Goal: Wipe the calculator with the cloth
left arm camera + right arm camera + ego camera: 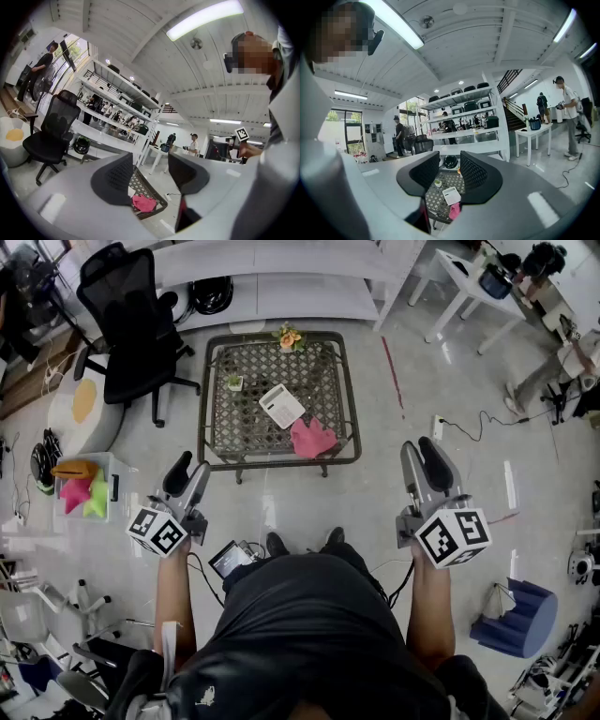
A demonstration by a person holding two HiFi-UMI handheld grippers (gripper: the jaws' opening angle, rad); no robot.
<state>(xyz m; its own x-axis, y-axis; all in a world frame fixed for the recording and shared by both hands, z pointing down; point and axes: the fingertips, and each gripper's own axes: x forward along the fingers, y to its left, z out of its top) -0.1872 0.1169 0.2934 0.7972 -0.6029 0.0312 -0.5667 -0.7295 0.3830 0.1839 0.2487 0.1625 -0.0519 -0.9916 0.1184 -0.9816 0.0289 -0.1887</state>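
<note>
White calculator (281,405) lies tilted on the lattice table (239,427), with the crumpled pink cloth (312,439) just beside it. Left gripper (187,476) and right gripper (425,461): all 2 jaw pairs apart, empty.

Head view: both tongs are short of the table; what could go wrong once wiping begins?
The crumpled pink cloth appears to touch a corner of the white calculator; lifting it may drag the calculator.
The calculator lies loose on the metal lattice-top table; unbraced wiping could push it toward the small potted plant.
The cloth might snag in the lattice.
</note>
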